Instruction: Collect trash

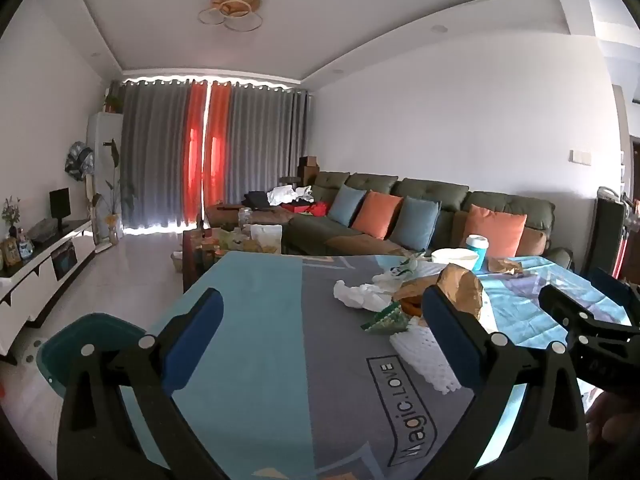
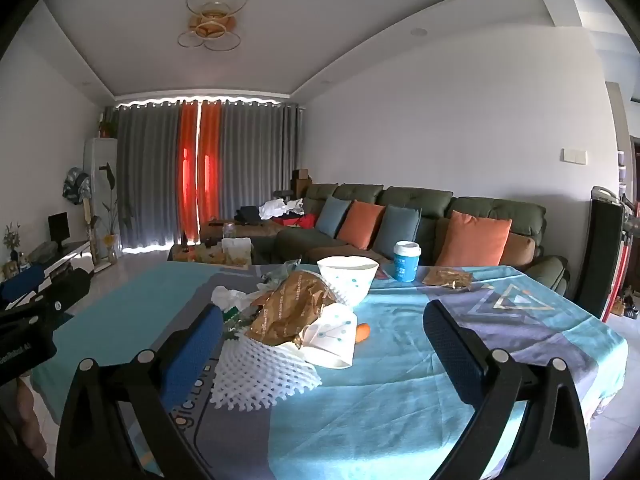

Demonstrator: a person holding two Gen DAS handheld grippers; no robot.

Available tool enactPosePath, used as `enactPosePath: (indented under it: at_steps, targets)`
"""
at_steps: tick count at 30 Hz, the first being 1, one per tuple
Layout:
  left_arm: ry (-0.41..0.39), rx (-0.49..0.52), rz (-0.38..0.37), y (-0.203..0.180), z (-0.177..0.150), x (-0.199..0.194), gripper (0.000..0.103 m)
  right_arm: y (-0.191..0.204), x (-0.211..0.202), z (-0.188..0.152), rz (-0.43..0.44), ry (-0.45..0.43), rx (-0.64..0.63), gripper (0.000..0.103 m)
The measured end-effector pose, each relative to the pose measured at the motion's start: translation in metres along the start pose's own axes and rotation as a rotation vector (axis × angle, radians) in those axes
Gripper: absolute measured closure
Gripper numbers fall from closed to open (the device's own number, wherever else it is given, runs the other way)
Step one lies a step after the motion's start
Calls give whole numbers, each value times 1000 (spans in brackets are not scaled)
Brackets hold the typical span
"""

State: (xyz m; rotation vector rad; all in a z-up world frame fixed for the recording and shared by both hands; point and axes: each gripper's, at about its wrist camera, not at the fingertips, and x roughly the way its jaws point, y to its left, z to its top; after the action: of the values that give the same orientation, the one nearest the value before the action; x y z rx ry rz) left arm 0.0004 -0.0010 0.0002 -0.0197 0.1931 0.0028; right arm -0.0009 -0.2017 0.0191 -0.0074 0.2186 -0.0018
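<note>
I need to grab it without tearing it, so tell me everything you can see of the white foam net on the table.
The foam net is a white, soft-looking mesh sleeve of open diamond holes with a jagged, fringed edge. It lies flat and slightly crumpled on the tablecloth, partly over its printed lettering, at the near edge of the trash pile. A brown paper bag and a white paper cup on its side rest against its far end. Neither gripper touches it.

White walls, pale tiled floor (image 1: 136,256); grey and orange curtains (image 1: 208,160) glowed with daylight; green sofa (image 2: 420,216) with cushions along right wall; ring lamp (image 2: 212,24) overhead.
</note>
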Motion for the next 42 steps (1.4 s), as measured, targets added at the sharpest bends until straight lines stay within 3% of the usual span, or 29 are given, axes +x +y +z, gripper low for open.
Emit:
enactPosePath:
  at_steps: [4, 42]
  targets:
    - [11, -48, -12, 9, 2, 3, 5, 0, -1, 0, 2, -6, 1, 6]
    - [-10, -25, 1, 7, 2, -4, 5, 2, -7, 7, -3, -11, -14, 6]
